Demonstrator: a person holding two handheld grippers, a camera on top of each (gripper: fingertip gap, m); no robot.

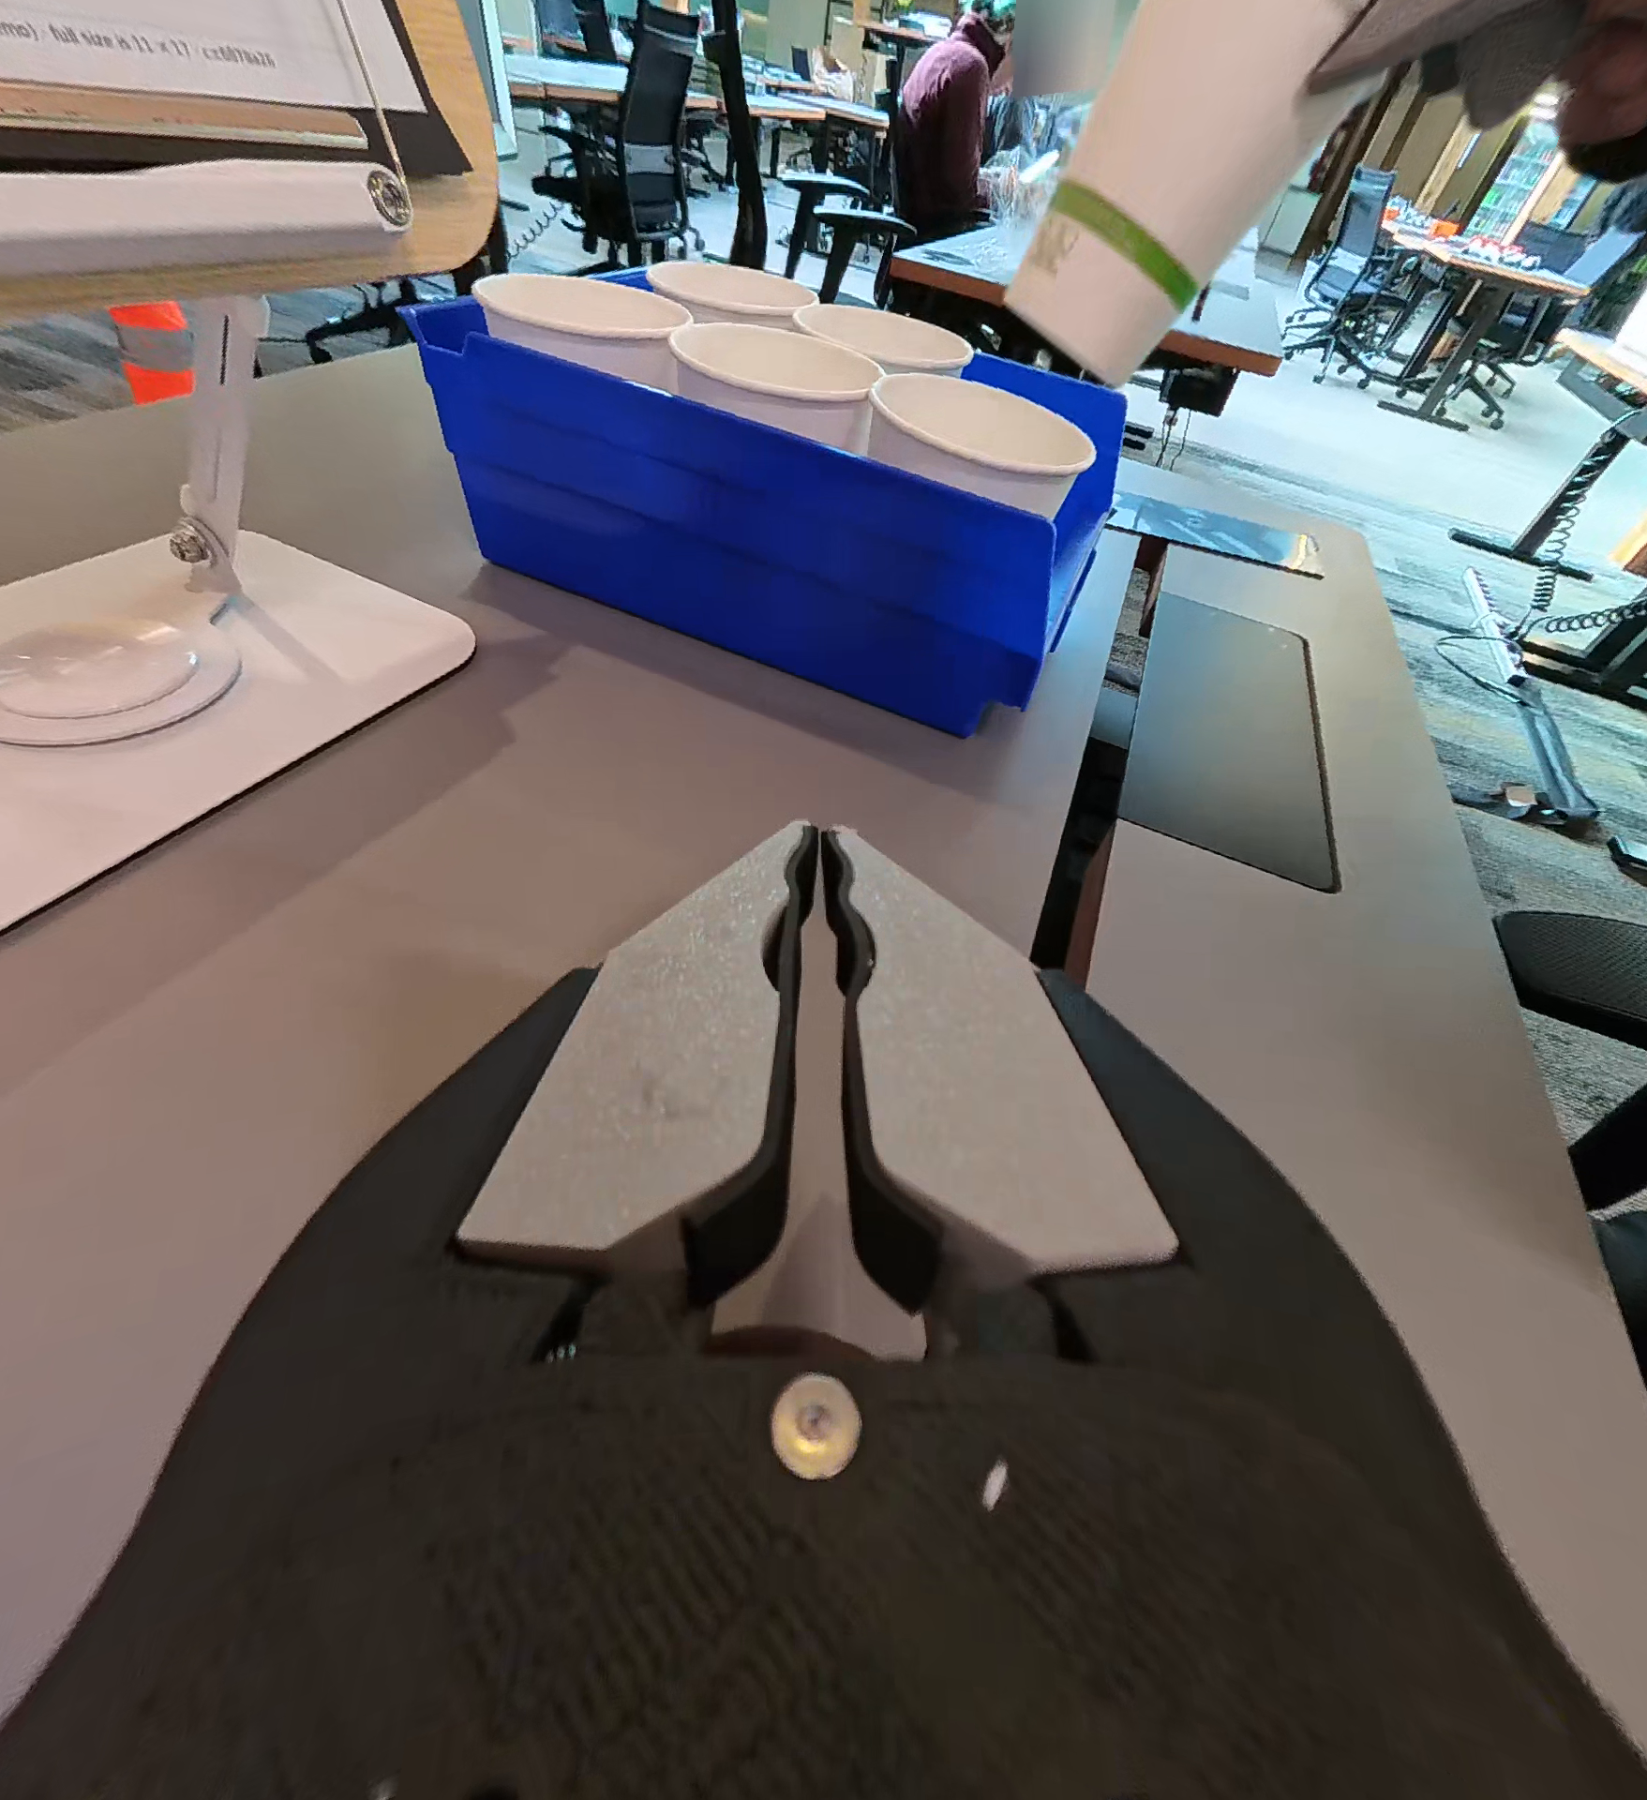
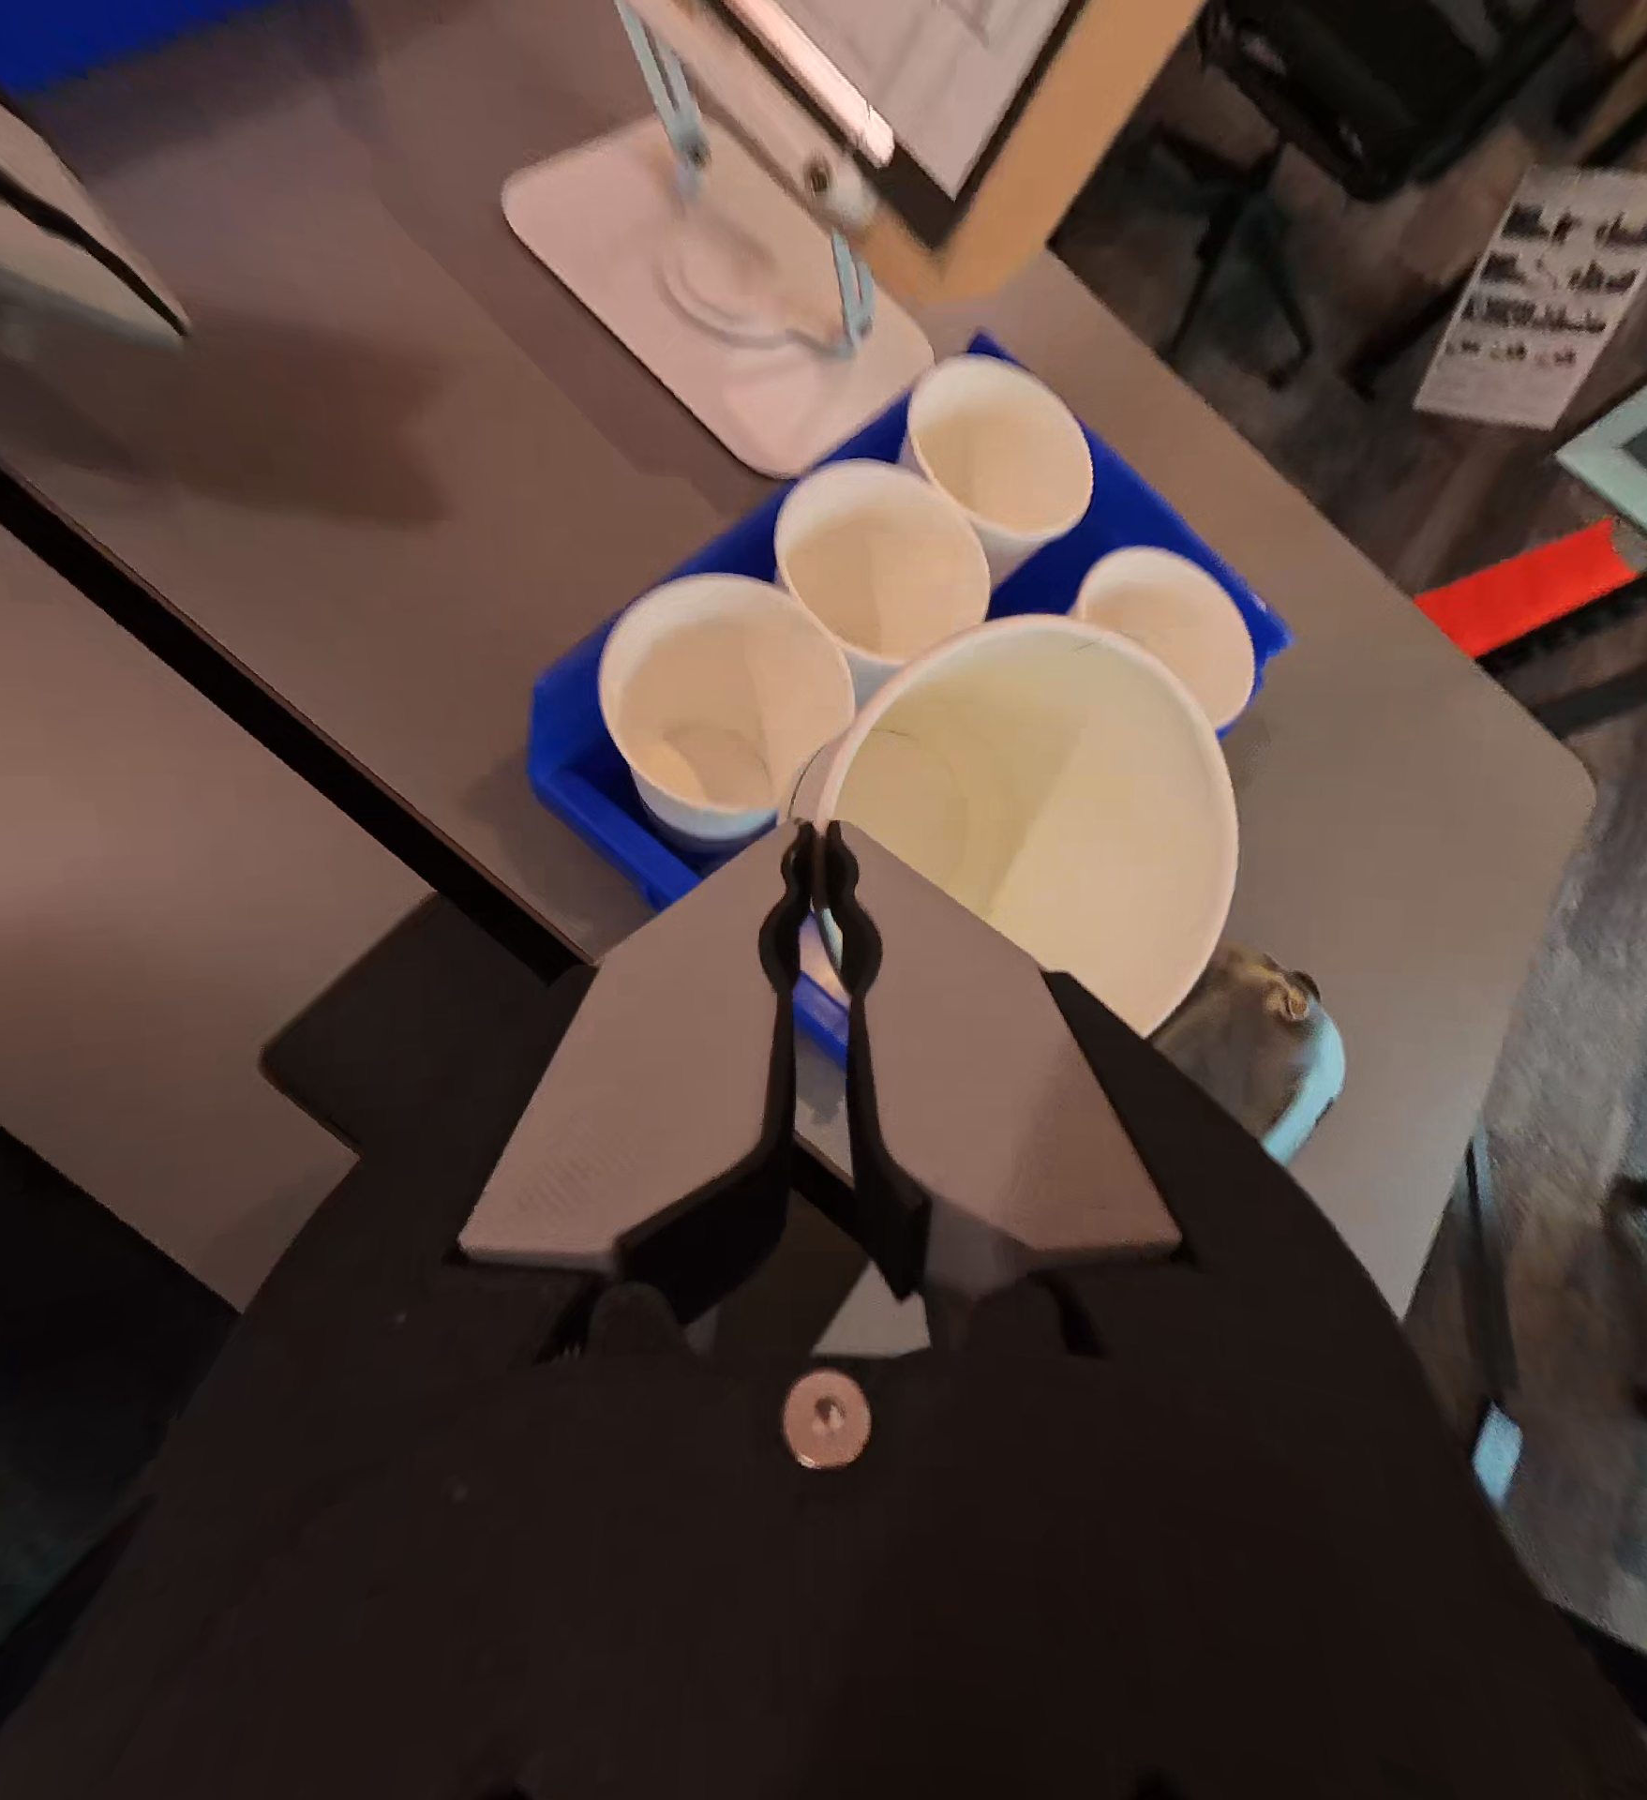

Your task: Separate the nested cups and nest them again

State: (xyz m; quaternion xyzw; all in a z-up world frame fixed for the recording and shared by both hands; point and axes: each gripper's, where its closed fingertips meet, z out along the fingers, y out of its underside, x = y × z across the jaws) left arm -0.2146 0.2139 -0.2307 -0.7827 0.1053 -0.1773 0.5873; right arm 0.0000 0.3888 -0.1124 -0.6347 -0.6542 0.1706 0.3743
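Right gripper jaws clamped on rim of white paper cup with green band, above blue plastic bin; left gripper jaws together, empty, lower centre over grey surface.

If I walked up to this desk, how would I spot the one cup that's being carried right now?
Find the blue bin on the grey desk; five white cups stand upright in it. Above its right end hangs the carried cup, pinched at its rim by the right gripper. Unlike the others, it is tilted in mid-air, and a green band shows near its base.
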